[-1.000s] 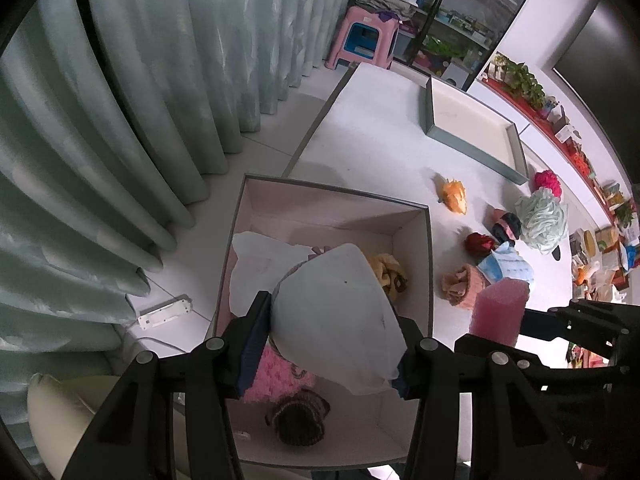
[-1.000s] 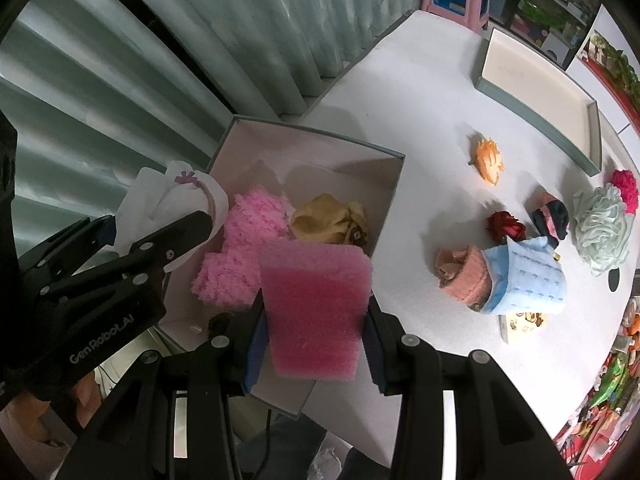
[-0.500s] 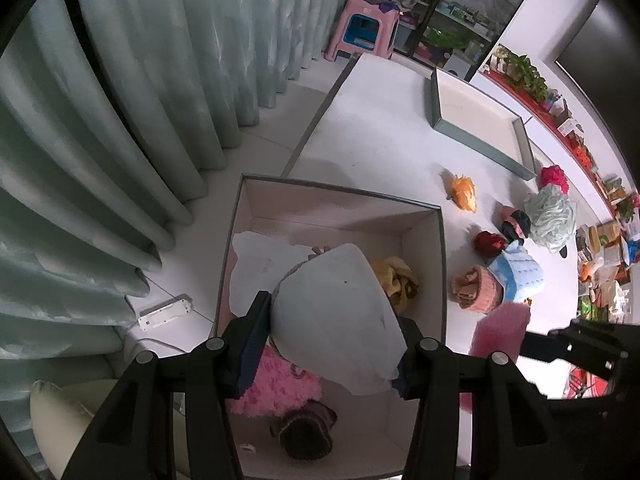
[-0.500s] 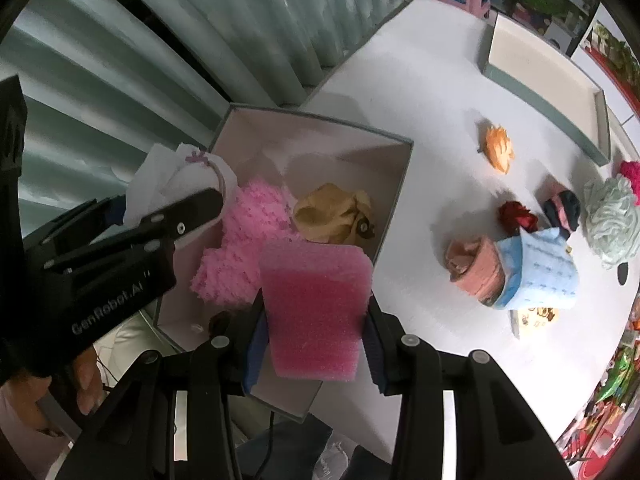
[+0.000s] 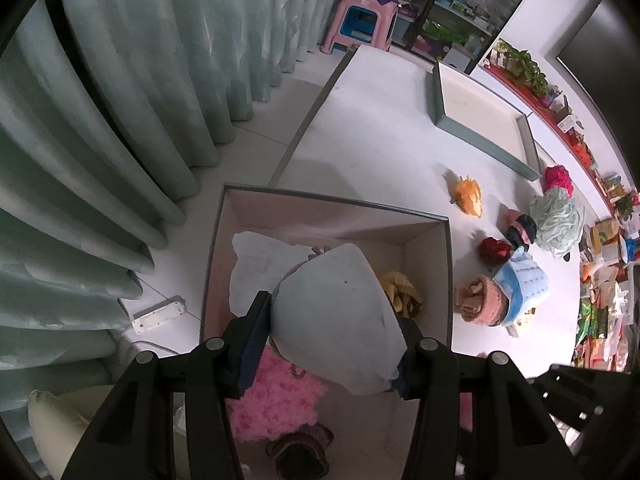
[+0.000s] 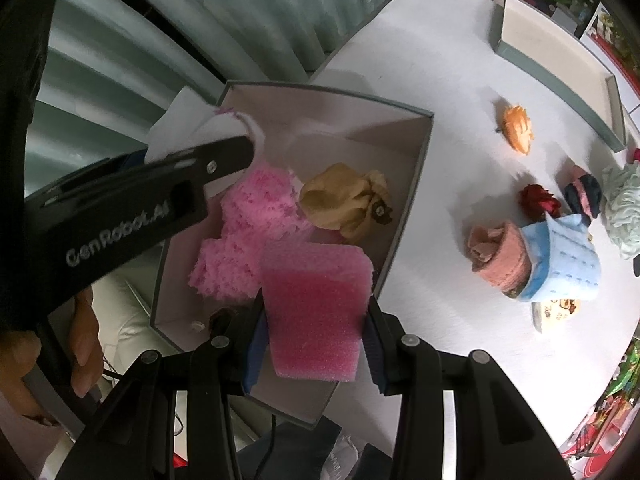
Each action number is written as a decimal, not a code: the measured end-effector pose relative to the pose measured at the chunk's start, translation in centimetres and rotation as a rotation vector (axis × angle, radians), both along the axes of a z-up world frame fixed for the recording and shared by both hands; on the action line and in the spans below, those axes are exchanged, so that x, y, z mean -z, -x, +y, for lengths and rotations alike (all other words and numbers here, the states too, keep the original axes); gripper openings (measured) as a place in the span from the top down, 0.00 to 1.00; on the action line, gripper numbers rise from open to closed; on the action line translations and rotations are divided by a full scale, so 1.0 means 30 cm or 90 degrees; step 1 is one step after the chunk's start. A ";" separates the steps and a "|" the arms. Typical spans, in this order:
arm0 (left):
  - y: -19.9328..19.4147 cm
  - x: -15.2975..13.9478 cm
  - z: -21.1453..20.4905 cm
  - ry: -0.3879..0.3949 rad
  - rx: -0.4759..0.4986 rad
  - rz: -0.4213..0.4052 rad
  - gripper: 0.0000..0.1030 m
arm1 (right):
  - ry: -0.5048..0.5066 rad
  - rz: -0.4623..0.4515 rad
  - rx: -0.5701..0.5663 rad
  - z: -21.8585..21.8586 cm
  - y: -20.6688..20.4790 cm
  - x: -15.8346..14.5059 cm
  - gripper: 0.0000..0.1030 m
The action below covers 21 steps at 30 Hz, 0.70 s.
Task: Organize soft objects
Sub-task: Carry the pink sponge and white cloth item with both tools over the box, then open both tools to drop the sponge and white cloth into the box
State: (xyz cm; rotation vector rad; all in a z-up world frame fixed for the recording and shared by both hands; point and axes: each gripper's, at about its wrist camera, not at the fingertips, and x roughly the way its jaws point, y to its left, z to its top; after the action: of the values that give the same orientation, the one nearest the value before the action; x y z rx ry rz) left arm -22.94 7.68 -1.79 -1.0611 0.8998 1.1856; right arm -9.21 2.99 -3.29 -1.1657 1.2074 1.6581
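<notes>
A porous pink foam block (image 6: 316, 312) is clamped in the right gripper (image 6: 314, 344), and a smooth white pouch (image 5: 336, 320) in the left gripper (image 5: 328, 344), both above the grey box (image 5: 448, 280). Fluffy pink plush (image 6: 248, 232) and crumpled tan cloth (image 6: 344, 200) are held inside, with knitted rolls (image 6: 500, 260) beyond on the table (image 6: 420, 60).

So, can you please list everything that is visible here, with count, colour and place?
box: 1, grey, table edge
fluffy pink item: 1, in box
tan cloth: 1, in box
dark knitted item: 1, in box
white cloth: 1, in left gripper, over box
pink sponge: 1, in right gripper, over box rim
tray: 1, grey, far on table
loose soft items: several, on table
stool: 1, pink, floor
left gripper: shut
right gripper: shut
</notes>
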 end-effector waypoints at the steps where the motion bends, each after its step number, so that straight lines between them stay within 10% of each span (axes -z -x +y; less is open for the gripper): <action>1: 0.000 0.003 0.005 0.000 0.000 0.002 0.49 | 0.002 0.000 -0.001 0.000 0.005 0.006 0.56; 21: -0.012 0.120 0.063 0.039 0.015 0.025 0.49 | 0.068 0.007 -0.002 -0.018 0.054 0.170 0.55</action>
State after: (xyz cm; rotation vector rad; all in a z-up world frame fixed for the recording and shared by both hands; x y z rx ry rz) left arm -22.57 9.58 -5.38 -1.0766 0.9829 1.1689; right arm -10.82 2.45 -8.40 -1.2252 1.3162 1.6201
